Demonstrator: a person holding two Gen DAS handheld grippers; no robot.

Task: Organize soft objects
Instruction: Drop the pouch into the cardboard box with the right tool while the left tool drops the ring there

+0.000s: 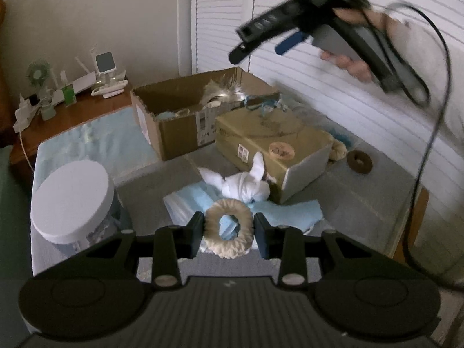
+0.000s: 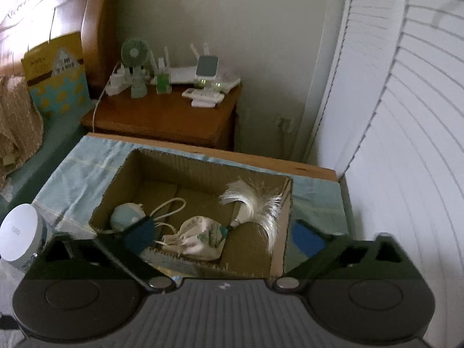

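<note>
Left hand-held gripper [image 1: 229,233] is clamping a cream fluffy ring [image 1: 229,229] w/ both pads, right over blue cloth [image 1: 285,213]. Right hand-held gripper [image 2: 224,236] is hanging w/ jaws wide apart above the open cardboard box [image 2: 162,161], tassel [image 2: 255,203] sitting at approx 1 o'clock inside.

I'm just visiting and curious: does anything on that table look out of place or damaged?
Mostly ordinary clutter. The open cardboard box has a ragged, torn top edge. A brown ring lies alone by the shutters, away from the other soft things. A second box rests tilted, with a white cloth bundle against it.
</note>
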